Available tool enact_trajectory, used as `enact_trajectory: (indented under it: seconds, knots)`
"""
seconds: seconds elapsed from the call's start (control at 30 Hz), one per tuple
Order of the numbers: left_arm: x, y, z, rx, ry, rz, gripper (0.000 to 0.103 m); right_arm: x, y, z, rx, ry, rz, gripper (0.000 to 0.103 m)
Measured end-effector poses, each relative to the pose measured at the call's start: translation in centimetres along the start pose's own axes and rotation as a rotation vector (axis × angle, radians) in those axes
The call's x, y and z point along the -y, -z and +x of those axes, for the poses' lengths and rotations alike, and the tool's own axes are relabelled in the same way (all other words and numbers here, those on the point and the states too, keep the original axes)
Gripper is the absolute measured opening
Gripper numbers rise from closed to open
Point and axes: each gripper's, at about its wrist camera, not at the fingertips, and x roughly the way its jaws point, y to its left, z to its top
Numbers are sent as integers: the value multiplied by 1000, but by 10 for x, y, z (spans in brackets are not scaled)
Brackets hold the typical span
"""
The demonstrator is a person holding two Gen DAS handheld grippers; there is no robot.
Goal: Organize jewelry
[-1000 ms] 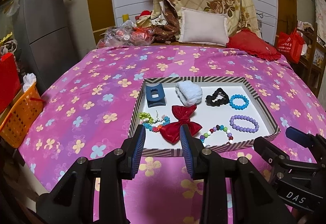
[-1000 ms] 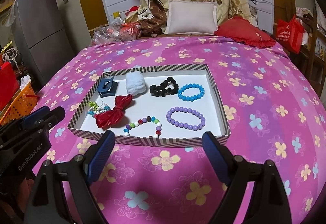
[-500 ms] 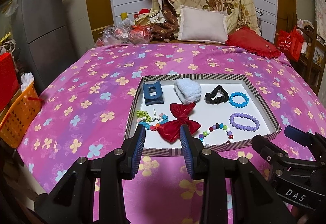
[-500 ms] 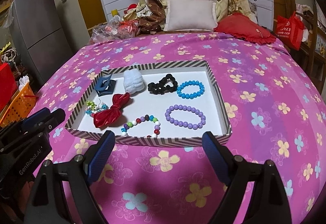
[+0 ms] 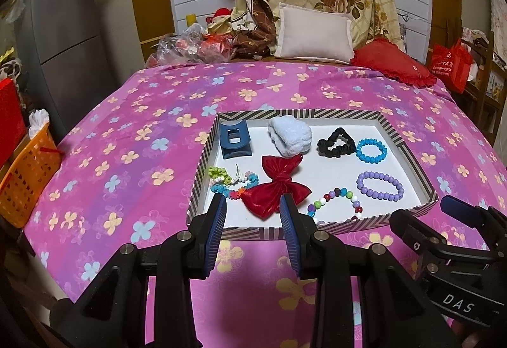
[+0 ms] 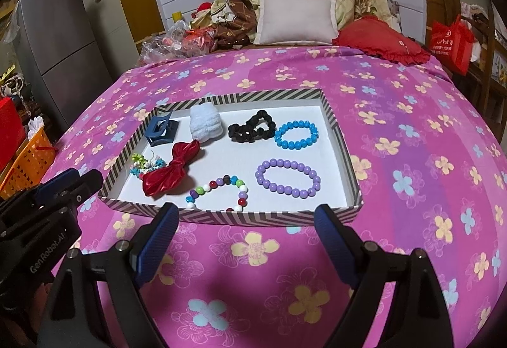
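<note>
Still Outside the Tray: Both Tools Empty at Its Near Rim

Just ahead of both tools, a shallow striped tray (image 5: 240,233) lies on a bed covered by a pink flowered sheet (image 5: 126,138). Its white floor holds everything: at the far side, a dark blue hair claw (image 5: 234,140), a white fluffy scrunchie (image 5: 290,135), a black scrunchie (image 5: 336,143) and a blue bead bracelet (image 5: 370,151); nearer, a tangle of small coloured beads (image 5: 231,180), a red bow (image 5: 275,186), a multicoloured bead bracelet (image 5: 336,200) and a purple bead bracelet (image 5: 380,186).

The left tool (image 5: 253,222) hangs partly open with nothing between its pads, lined up with the red bow just beyond its tips. The right tool (image 6: 247,232) stands wide open and empty, its fingers straddling the near rim below the multicoloured and purple bracelets.

Bare white floor shows between the two rows of items. To the right of the right tool the sheet is free as far as the bed edge; past the tray, a white pillow (image 6: 296,18) and a red cushion (image 6: 380,37) lie at the bed's head.
</note>
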Motion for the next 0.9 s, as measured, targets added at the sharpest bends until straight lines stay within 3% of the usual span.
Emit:
enact_trajectory:
  seconds: [0.3,0.6,0.77,0.9]
  knots:
    - [2,1,3,-4,1,1,32,1,0,1,-4,-1,1,90]
    - [-3,1,5,54,-16,8,32,11,2,8,-14,3,19,90]
    - [-13,-1,11,46,-30,2,32,25,-2,9,-8,12,49,90]
    - [-27,-2,16,-5,-11,-29,32,41,-8,6,2,51,60,90]
